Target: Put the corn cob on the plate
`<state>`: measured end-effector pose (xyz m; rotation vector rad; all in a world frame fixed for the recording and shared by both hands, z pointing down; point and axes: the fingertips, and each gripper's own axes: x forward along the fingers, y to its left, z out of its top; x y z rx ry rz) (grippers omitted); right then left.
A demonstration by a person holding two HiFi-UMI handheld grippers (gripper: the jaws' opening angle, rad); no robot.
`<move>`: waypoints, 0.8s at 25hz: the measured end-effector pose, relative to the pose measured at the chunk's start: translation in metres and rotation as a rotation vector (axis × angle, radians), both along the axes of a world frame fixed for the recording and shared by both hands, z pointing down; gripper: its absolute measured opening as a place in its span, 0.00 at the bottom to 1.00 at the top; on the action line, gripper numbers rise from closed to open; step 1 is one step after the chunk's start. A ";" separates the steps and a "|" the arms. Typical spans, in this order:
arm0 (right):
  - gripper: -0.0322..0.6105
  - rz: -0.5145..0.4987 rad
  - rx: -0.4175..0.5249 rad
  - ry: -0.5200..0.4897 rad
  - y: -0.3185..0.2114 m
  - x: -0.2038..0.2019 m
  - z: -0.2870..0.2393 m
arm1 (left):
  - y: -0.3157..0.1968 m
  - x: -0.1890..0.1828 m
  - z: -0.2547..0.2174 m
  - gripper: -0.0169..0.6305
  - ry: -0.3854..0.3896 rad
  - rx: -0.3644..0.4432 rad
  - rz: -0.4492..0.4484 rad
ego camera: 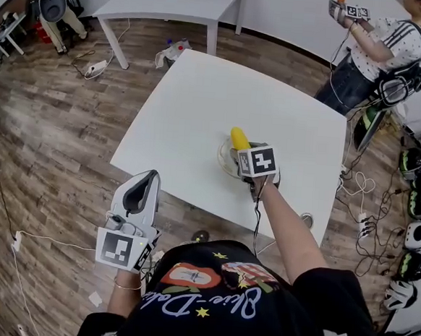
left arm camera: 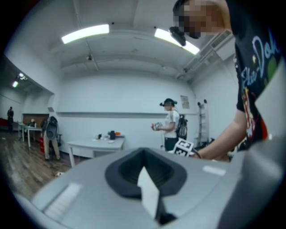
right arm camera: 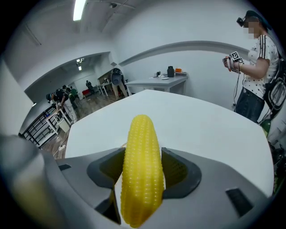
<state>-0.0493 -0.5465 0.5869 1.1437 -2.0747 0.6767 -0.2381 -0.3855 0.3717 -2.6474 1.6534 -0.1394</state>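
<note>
Gripping the corn [ego camera: 239, 138] with the right gripper [right arm camera: 142, 172], jaws pressed against both sides of it, rounded tip poking out beyond them. Holding it over the plate [ego camera: 224, 160], toward the near right of the table [ego camera: 194, 104]; cannot tell whether touching the plate or just above. Holding the left gripper [ego camera: 148, 180] off the table at the near left, above the wood floor [ego camera: 47, 129], jaws together, nothing between. Beyond, at the far right, a person [ego camera: 380, 46] standing with two more grippers raised. At the far edge, a second table [ego camera: 173, 1]. Along the right, a row of helmets [ego camera: 418, 202] on the floor.
</note>
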 end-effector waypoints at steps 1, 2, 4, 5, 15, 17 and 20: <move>0.45 -0.001 -0.010 0.006 0.000 0.000 0.003 | 0.000 -0.002 0.001 0.01 -0.003 -0.003 -0.006; 0.45 -0.003 -0.021 0.014 0.000 0.000 0.007 | 0.000 -0.004 0.002 0.01 -0.006 -0.005 -0.012; 0.45 -0.011 -0.040 0.033 0.001 -0.002 0.014 | 0.002 -0.009 0.003 0.01 -0.003 -0.005 -0.025; 0.45 -0.016 -0.047 0.041 0.002 -0.004 0.018 | 0.002 -0.012 0.004 0.01 -0.002 -0.004 -0.031; 0.45 -0.023 -0.039 0.084 0.001 -0.013 0.024 | 0.004 -0.023 0.007 0.01 -0.008 -0.010 -0.038; 0.45 -0.025 -0.012 0.095 0.001 -0.012 0.023 | 0.004 -0.022 0.005 0.01 -0.002 -0.009 -0.038; 0.45 -0.032 0.029 0.095 0.002 -0.012 0.022 | 0.005 -0.020 0.005 0.01 0.000 -0.011 -0.035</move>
